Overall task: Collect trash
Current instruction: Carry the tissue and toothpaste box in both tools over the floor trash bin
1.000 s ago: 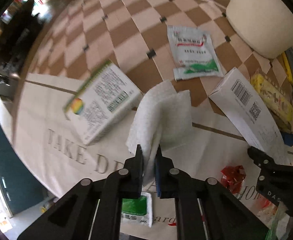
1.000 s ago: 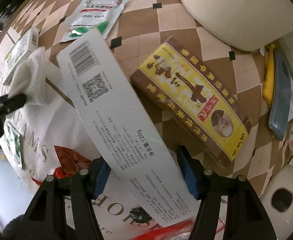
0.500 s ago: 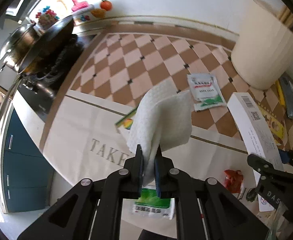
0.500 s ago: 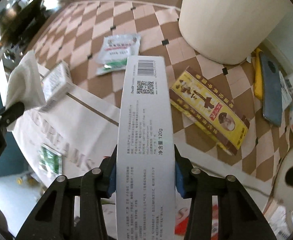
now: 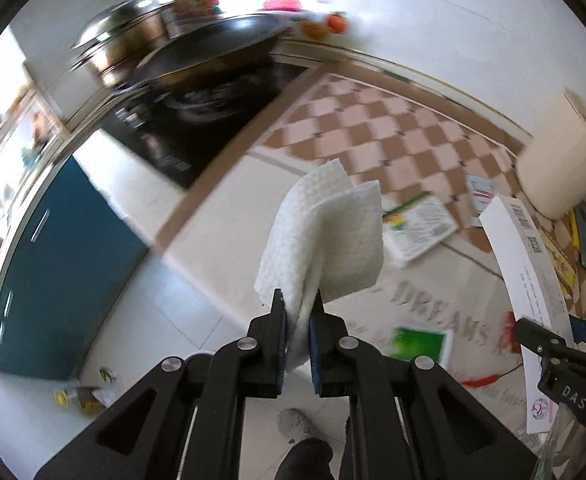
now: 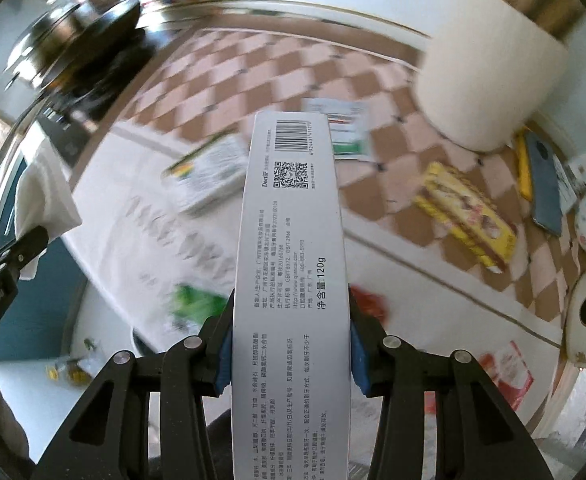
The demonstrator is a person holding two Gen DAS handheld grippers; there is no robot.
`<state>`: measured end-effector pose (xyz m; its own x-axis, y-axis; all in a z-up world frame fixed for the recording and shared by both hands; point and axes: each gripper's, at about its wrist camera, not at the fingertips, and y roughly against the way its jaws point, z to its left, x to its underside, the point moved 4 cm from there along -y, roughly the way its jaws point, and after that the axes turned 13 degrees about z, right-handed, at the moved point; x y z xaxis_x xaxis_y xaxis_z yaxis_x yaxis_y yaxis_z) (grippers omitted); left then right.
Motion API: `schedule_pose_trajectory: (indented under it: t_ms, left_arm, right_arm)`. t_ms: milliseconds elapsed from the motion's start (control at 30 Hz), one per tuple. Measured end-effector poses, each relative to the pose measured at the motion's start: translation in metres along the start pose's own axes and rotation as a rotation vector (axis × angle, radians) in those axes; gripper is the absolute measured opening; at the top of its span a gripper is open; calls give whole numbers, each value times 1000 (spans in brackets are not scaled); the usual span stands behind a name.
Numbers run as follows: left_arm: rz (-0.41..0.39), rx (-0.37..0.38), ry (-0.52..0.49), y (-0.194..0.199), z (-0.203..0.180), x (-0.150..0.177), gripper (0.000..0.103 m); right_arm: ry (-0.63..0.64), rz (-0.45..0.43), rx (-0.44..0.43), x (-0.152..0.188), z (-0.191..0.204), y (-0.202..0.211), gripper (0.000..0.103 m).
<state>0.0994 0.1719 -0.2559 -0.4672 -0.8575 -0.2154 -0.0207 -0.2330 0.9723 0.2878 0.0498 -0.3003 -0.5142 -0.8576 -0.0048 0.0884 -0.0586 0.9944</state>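
A folded white paper towel (image 5: 325, 240), quilted and soft-edged, is being pinched between the nearly closed jaws of the left gripper (image 5: 298, 316); its loose corners are standing up above the fingertips. A long, flat white carton (image 6: 293, 248), smooth card printed with a barcode and a QR square, is being clamped across its width by the blue pads of the right gripper (image 6: 291, 344), whose jaws have just been closing onto it. Both items are being held above the white printed bag (image 6: 141, 216) spread on the checkered counter (image 6: 285, 72). Beside the bag's far edge a small green-striped box (image 6: 209, 172) is lying flat; beyond it, a foil sachet (image 6: 345, 128); to the right of the bag, a yellow rectangular box (image 6: 469, 212).
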Motion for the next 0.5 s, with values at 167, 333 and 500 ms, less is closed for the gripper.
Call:
schedule_pose_trajectory:
  t_ms: [167,333,500]
  left_arm:
    - [24,-13,136,-9,85,34,7]
    - [92,-20,307,-34,178,81,7]
    - [218,0,473,-96,261,139,7]
  right_arm:
    - [129,-32,-56,16,97,7,48]
    - [282,16,-154,39,201,-11,48]
    - [449,112,-167,74,297,-66,48]
